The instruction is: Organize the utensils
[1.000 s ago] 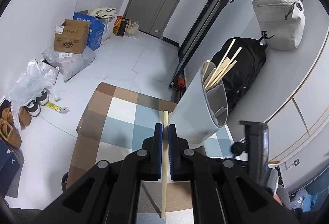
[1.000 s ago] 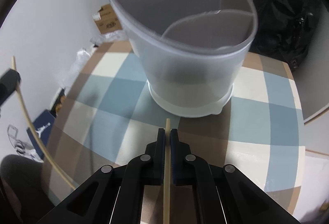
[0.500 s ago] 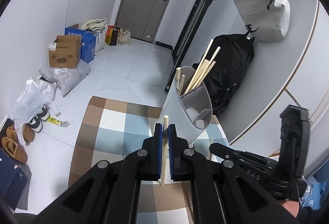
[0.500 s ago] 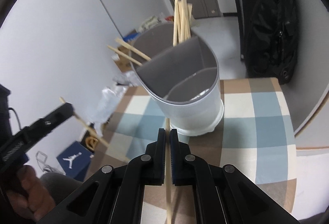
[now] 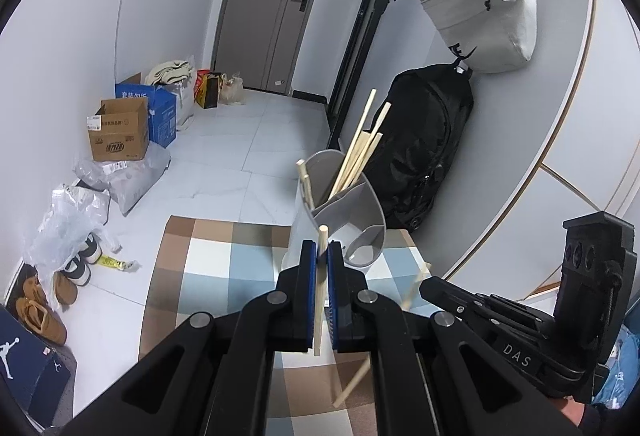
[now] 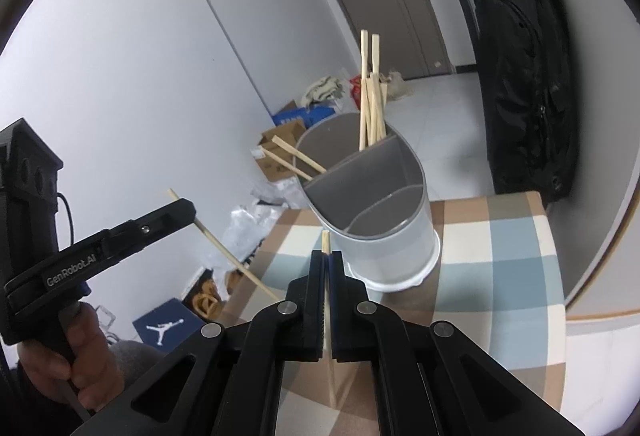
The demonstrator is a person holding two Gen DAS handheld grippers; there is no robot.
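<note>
**Two chopsticks gripped above a checked tabletop**

Pale walls, a glossy tiled floor and a grey door (image 5: 276, 4) frame our view, and below us lies a table (image 6: 500, 248) under a cloth of brown, blue and cream squares, flat and matte. On it stands the utensil holder (image 6: 392, 236), an oval tub of smooth grey plastic with translucent walls and a wider base rim; curved partitions split it into three compartments. We count two compartments empty on the near side. The far compartment holds the loose chopsticks (image 6: 370, 92): a bundle of about five standing nearly upright, and two more leaning out over the rim to the left. All are slim, straight sticks of pale, unfinished wood.

Our left gripper (image 5: 323, 256) is clenched on one chopstick (image 5: 320, 292), its blue ribbed pads pinching the stick so that the blunt tip pokes up past the fingertips and the rest hangs below. Our right gripper (image 6: 328, 260) is likewise clamped on a second chopstick (image 6: 326, 240), only a short square tip showing above the black jaws, the shaft running down under them. Both held sticks hover near the holder, apart from it.

Beside the wall we see one black backpack (image 5: 424, 156), soft and creased, with one light canvas bag (image 5: 480, 12) hanging above it. Two cardboard boxes (image 5: 120, 132), one brown and one blue, sit on the floor among crinkled plastic bags.
</note>
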